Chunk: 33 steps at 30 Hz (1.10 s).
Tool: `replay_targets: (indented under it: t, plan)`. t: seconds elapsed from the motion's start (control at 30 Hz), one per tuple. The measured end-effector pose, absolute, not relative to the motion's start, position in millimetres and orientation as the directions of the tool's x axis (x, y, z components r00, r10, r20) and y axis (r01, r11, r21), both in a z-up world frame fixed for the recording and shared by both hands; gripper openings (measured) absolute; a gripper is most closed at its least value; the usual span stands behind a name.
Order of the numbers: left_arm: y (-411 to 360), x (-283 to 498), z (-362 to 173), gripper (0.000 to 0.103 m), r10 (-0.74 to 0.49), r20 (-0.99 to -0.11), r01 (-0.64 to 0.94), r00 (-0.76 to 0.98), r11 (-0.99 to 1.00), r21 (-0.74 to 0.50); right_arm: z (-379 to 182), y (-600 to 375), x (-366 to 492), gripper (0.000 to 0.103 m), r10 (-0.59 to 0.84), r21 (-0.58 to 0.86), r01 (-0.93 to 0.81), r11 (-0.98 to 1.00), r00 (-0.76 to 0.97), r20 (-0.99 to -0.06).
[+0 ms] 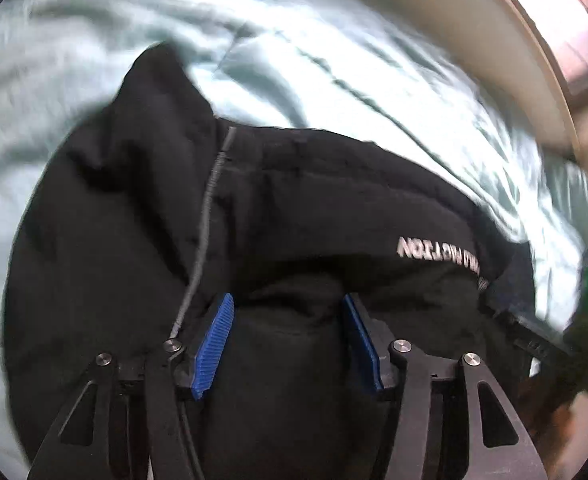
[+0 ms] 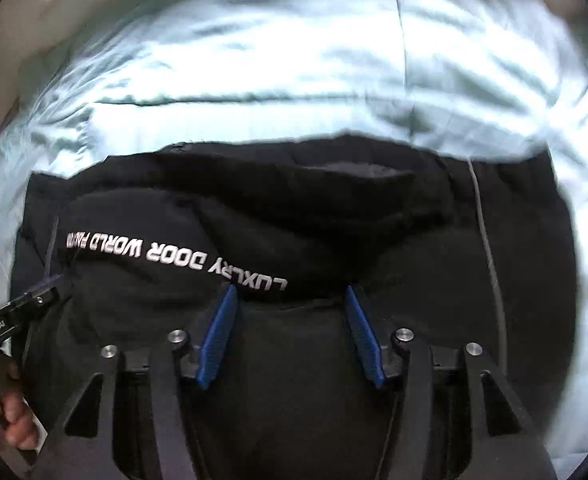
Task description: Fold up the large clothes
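Observation:
A black hooded jacket point(image 1: 294, 208) with white lettering and a grey zip lies bunched on a pale green bedspread point(image 1: 74, 60). My left gripper point(image 1: 288, 300) hangs open just above the jacket's near fold, its blue pads point(image 1: 214, 344) apart with black cloth between and below them. In the right wrist view the same jacket point(image 2: 294, 208) fills the lower half, with its hood toward the far side. My right gripper point(image 2: 290, 292) is open over the jacket's near edge by the lettering. The left gripper's fingers point(image 2: 34, 300) show at the left edge, at the jacket's side.
The bedspread point(image 2: 254, 60) spreads beyond the jacket on all sides. A beige headboard or wall point(image 1: 474, 20) runs along the far right in the left wrist view. A hand point(image 2: 2, 412) holds the left tool.

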State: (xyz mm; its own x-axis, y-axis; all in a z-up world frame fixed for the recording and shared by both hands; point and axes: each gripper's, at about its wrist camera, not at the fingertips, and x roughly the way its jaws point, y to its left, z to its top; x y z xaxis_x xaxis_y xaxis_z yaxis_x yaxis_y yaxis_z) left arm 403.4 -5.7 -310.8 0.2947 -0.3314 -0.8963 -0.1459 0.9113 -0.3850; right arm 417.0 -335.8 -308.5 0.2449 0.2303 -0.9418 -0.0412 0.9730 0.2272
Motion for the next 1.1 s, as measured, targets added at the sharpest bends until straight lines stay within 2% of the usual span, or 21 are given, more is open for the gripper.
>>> replay_targets:
  t: [0.17, 0.27, 0.37, 0.47, 0.57, 0.67, 0.77, 0.83, 0.9, 0.97, 1.1]
  plan:
    - [-4, 397, -295, 0.059, -0.345, -0.880, -0.105, 0.327, 0.912, -0.396, -274, -347, 384, 0.059, 0.256, 0.241, -0.089, 0.967, 0.319, -0.913]
    - [6, 355, -267, 0.059, -0.336, -0.859, -0.046, 0.386, 0.923, -0.382, -250, -356, 345, 0.059, 0.294, 0.256, -0.151, 0.955, 0.353, -0.888]
    - [21, 305, -246, 0.059, -0.297, -0.840, -0.053, 0.454, 0.932, -0.358, -246, -360, 298, 0.059, 0.291, 0.244, -0.171, 0.954, 0.348, -0.891]
    - [28, 288, -276, 0.059, -0.211, -0.909, -0.132, 0.360, 0.953, -0.273, -276, -347, 276, 0.059, 0.245, 0.209, -0.150, 0.966, 0.289, -0.925]
    - [24, 293, -291, 0.061, -0.216, -0.906, -0.132, 0.365, 0.951, -0.280, -295, -344, 275, 0.059, 0.210, 0.182, -0.123, 0.976, 0.279, -0.937]
    - [20, 305, -286, 0.062, -0.184, -0.917, -0.124, 0.354, 0.963, -0.241, -281, -344, 276, 0.059, 0.195, 0.168, -0.118, 0.979, 0.269, -0.943]
    - [25, 303, -266, 0.062, -0.216, -0.897, -0.127, 0.385, 0.951, -0.283, -257, -354, 266, 0.059, 0.174, 0.144, -0.120, 0.982, 0.312, -0.934]
    - [45, 288, -251, 0.062, -0.216, -0.883, -0.123, 0.417, 0.949, -0.291, -242, -370, 255, 0.062, 0.176, 0.148, -0.105, 0.983, 0.355, -0.918]
    - [58, 276, -240, 0.062, -0.224, -0.879, -0.121, 0.422, 0.946, -0.299, -227, -390, 246, 0.072, 0.172, 0.155, -0.076, 0.985, 0.397, -0.901]
    - [68, 268, -229, 0.062, -0.250, -0.864, -0.109, 0.437, 0.939, -0.327, -216, -411, 242, 0.077, 0.157, 0.152, -0.046, 0.987, 0.429, -0.889]
    - [91, 253, -210, 0.062, -0.306, -0.828, -0.095, 0.470, 0.915, -0.392, -202, -449, 243, 0.078, 0.119, 0.145, 0.022, 0.989, 0.456, -0.882]
